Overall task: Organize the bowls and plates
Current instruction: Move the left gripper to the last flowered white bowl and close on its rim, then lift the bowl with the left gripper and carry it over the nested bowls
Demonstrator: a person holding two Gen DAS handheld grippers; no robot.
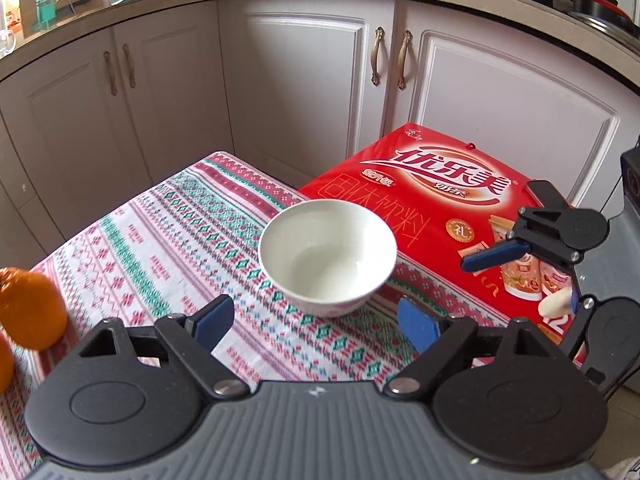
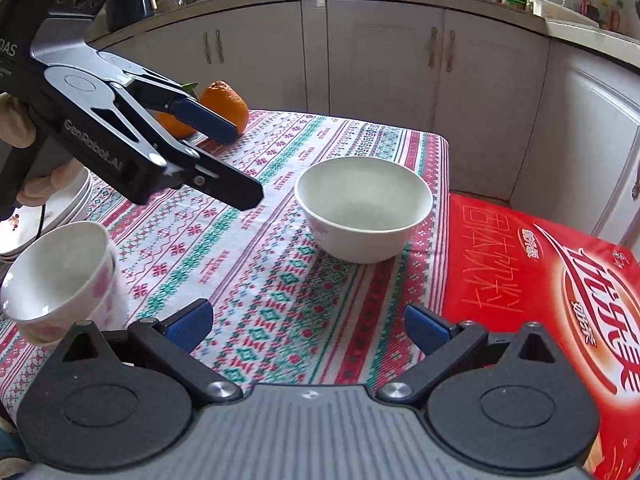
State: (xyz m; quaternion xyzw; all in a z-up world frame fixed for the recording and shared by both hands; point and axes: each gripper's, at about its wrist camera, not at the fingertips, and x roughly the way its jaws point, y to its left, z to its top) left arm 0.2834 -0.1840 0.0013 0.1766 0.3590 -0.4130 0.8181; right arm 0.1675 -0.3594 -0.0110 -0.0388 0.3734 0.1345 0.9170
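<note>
White bowl [image 1: 327, 255] sits empty near the desk [image 1: 168, 240] edge beside a red box [image 1: 448, 208]. Left gripper [image 1: 316, 322] and right gripper [image 2: 308, 326] both hang spread wide before it, fingers released, grasping nothing. Stacked bowls [image 2: 60, 276] stand well apart.

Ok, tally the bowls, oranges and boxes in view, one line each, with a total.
Bowls: 3, a lone bowl plus what look like two nested bowls
Oranges: 2
Red box: 1
Total: 6
</note>
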